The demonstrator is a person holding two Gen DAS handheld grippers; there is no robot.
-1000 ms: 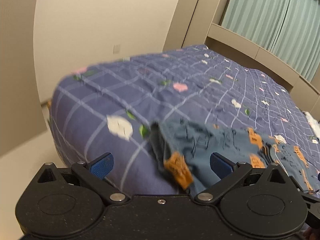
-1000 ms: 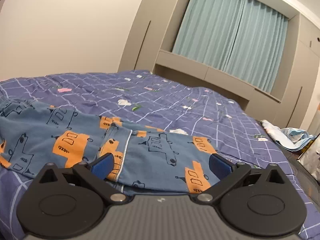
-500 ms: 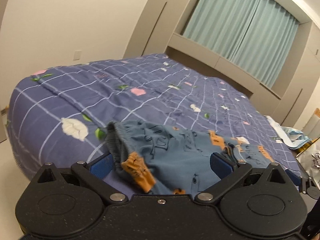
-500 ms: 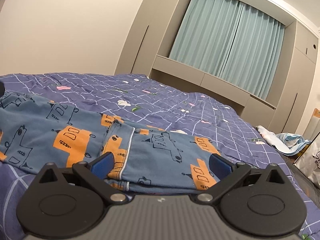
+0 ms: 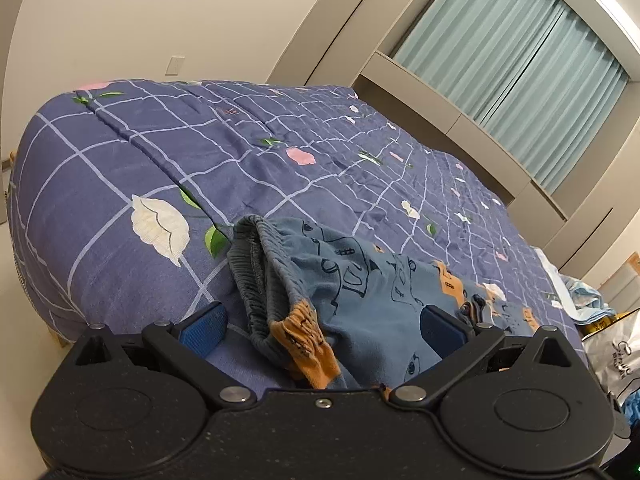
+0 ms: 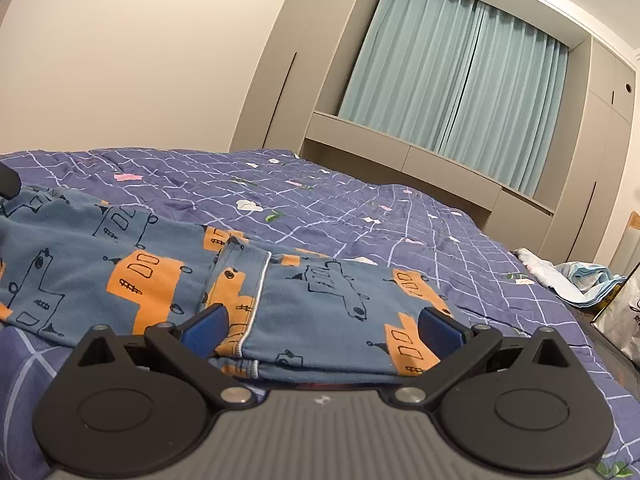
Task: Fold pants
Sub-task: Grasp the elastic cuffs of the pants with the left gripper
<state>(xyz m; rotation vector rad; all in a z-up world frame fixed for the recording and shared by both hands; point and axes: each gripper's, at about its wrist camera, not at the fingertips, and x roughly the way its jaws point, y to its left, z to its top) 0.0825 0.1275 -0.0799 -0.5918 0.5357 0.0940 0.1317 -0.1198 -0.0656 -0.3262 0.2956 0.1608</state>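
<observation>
Blue pants with orange vehicle prints lie across the near edge of the bed. In the left wrist view the grey elastic waistband (image 5: 256, 272) stands bunched between my open left gripper (image 5: 320, 326) fingers, untouched by the pads. In the right wrist view the pants (image 6: 120, 264) lie flat, and the folded leg ends (image 6: 320, 320) with a white-trimmed cuff sit between the fingers of my open right gripper (image 6: 322, 326). The blue pads (image 6: 206, 326) are wide apart and hold nothing.
The bed carries a purple checked quilt (image 5: 160, 152) with flower prints. Its left corner drops to the floor (image 5: 16, 320). A heap of light blue cloth (image 6: 584, 280) and a white bag (image 6: 624, 320) lie at the far right. Curtains and cabinets stand behind.
My left gripper has swung right and closed in on the waistband, which now sits between its fingers. My right gripper has edged forward over the leg ends. The pants lie still.
</observation>
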